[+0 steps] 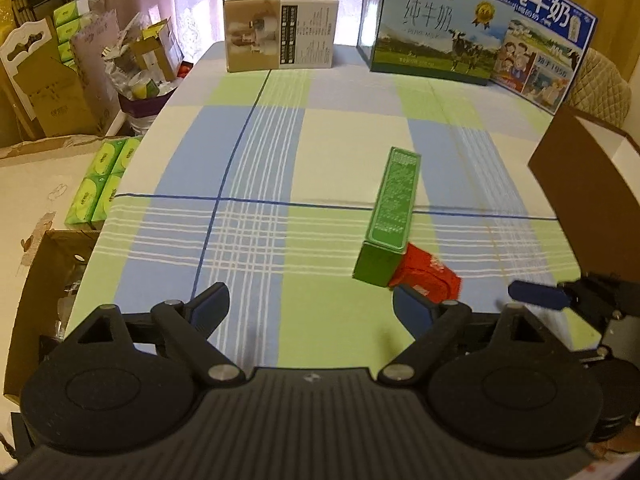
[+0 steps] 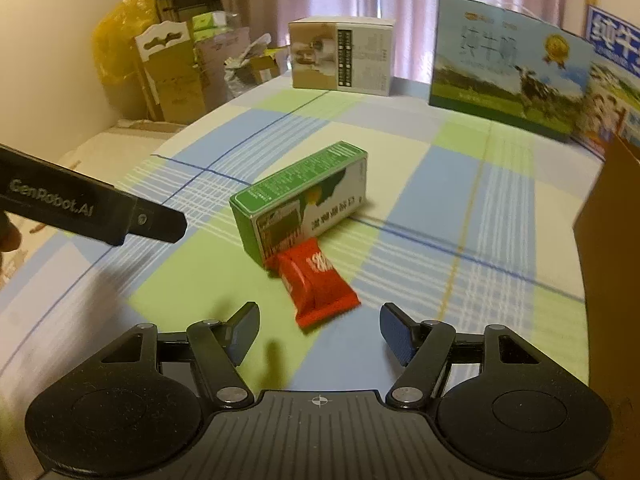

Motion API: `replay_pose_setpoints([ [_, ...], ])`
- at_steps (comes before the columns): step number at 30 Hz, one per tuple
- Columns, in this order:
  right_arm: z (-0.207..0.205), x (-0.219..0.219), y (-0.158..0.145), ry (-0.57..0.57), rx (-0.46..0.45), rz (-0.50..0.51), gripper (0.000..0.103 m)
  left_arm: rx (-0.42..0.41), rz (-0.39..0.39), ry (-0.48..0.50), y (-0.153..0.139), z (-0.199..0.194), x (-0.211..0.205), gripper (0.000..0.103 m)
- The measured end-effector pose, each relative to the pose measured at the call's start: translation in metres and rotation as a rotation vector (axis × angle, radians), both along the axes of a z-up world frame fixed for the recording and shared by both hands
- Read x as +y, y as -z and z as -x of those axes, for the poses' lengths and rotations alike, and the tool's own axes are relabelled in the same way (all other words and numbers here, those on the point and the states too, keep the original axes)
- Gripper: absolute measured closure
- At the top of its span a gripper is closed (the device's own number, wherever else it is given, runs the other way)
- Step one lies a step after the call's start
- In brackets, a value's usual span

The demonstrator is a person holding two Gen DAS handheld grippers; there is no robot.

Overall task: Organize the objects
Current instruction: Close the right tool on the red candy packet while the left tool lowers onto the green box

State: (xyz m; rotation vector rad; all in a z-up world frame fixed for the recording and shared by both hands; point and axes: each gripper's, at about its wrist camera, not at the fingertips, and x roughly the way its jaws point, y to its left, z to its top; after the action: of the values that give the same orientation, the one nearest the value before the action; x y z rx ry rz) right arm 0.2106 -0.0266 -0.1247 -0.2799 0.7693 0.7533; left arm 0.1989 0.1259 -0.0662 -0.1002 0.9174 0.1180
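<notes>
A green carton [image 1: 390, 216] lies on its side on the checked tablecloth, also in the right wrist view [image 2: 300, 196]. A red snack packet [image 1: 426, 280] lies against its near end and shows in the right wrist view [image 2: 316, 286] too. My left gripper [image 1: 310, 308] is open and empty, low over the cloth, with the packet just beyond its right finger [image 1: 414, 314]. My right gripper [image 2: 318, 332] is open and empty, just short of the packet. The right gripper's tip [image 1: 536, 294] shows at the right of the left wrist view. The left gripper's body [image 2: 92, 210] shows at the left of the right wrist view.
A beige box [image 1: 280, 34] and two milk cartons [image 1: 436, 32] stand along the table's far edge. A brown cardboard box [image 1: 588, 196] stands at the right edge. Green tissue packs [image 1: 104, 180] and cardboard clutter lie off the table's left side.
</notes>
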Motion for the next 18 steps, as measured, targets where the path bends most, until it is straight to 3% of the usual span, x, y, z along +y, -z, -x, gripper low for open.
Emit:
replay_pose_setpoints([
  [7, -0.018, 0.021, 0.014, -0.032, -0.023, 0.010, 0.041, 0.015, 0.006, -0.008, 0.006, -0.006, 0.005, 0.017],
  [9, -0.020, 0.023, 0.017, -0.048, -0.026, 0.024, 0.046, 0.016, 0.006, -0.005, 0.007, -0.007, 0.004, 0.017],
  [11, -0.022, 0.026, 0.021, -0.071, -0.025, 0.045, 0.061, 0.013, 0.010, 0.002, 0.006, -0.008, 0.003, 0.017],
  [13, -0.023, 0.025, 0.022, -0.082, -0.035, 0.050, 0.067, 0.003, 0.011, 0.011, 0.005, -0.007, 0.001, 0.017],
  [18, -0.019, 0.009, 0.018, -0.070, -0.011, 0.072, 0.072, -0.022, 0.012, 0.041, 0.003, -0.009, -0.004, 0.017],
])
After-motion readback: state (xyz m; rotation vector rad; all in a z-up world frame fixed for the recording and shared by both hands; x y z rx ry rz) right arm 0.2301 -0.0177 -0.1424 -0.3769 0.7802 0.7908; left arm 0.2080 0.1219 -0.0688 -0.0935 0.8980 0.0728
